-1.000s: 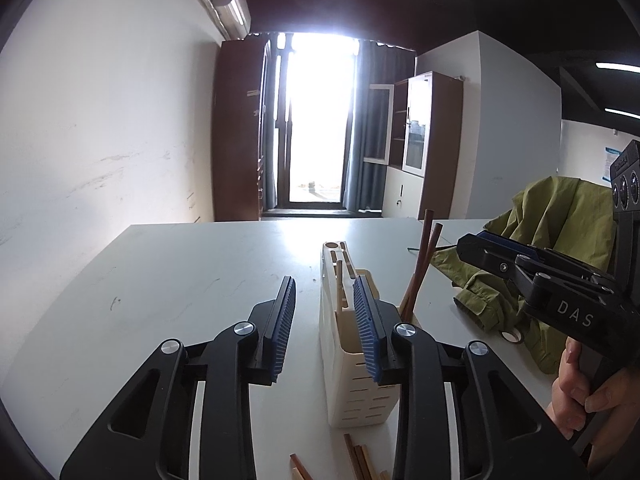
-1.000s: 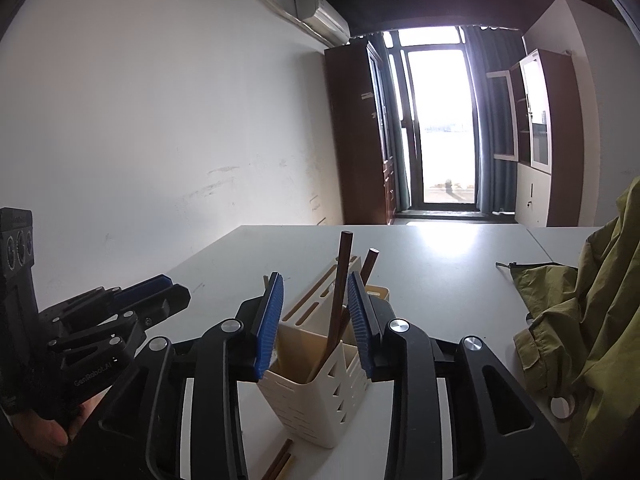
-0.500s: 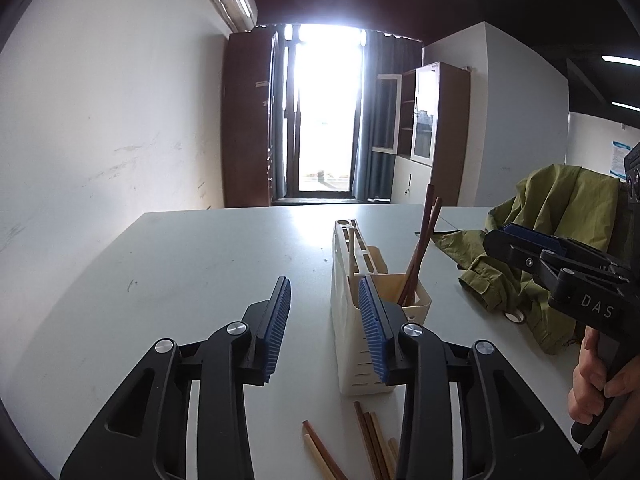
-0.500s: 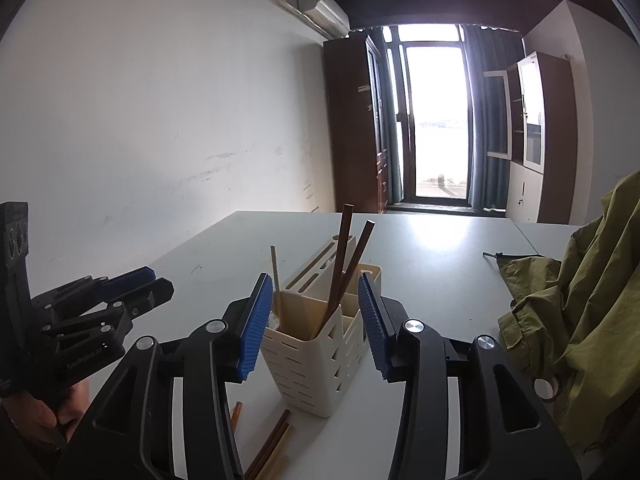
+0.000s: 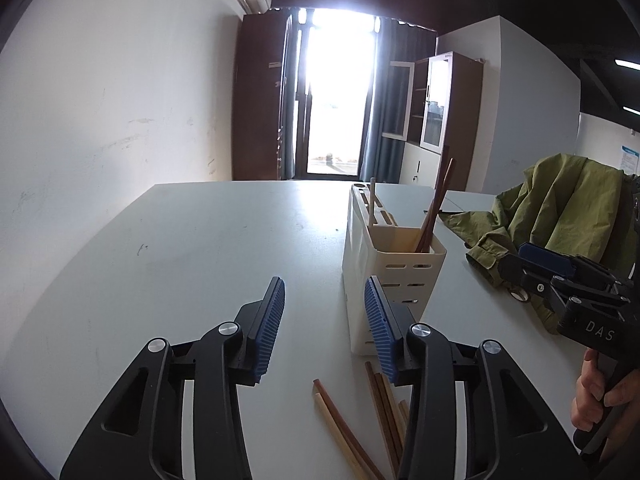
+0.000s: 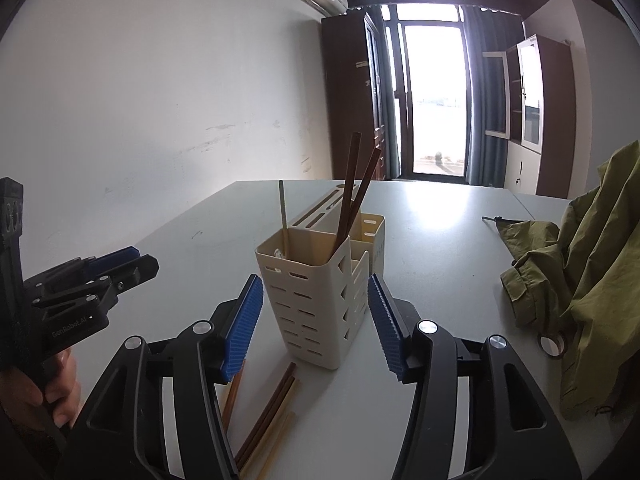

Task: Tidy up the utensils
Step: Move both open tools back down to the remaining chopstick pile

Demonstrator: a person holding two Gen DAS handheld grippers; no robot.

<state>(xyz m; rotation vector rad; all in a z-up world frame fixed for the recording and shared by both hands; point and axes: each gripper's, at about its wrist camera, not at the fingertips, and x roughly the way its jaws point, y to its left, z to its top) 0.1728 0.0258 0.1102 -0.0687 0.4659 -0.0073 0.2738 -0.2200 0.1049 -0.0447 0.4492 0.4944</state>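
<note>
Left wrist view puts the cream utensil holder [image 5: 394, 276] upright on the white worktop [image 5: 208, 248], just ahead and to the right of the left tongs [image 5: 324, 320]. Two dark brown chopsticks [image 5: 434, 208] lean in its near compartment and a pale stick [image 5: 372, 200] stands in a slot behind. Loose chopsticks [image 5: 352, 428] lie flat on the worktop right in front of the holder, their near ends cut off by the frame and by the right-hand arm of the tongs.

Both tongs point forward and tilt gently down toward the worktop. Left tongs are spread and opening, with bare worktop between the blue pads [image 5: 272, 320] and nothing held; the right-hand pad overlaps the holder's near corner, but whether it touches cannot be told. In the right wrist view, the right tongs [image 6: 314, 320] are spread wider and opening; the holder [image 6: 316, 296] shows between the pads, which stand clear of its walls. More loose chopsticks [image 6: 268, 408] lie beneath, partly hidden by the left-hand arm.

Each gripper shows in the other's view, held by a hand [image 5: 604, 396] at the frame edge, mostly cut off. An olive jacket [image 6: 584, 288] lies heaped to the right, with a tape roll [image 6: 554, 345] half under it.
</note>
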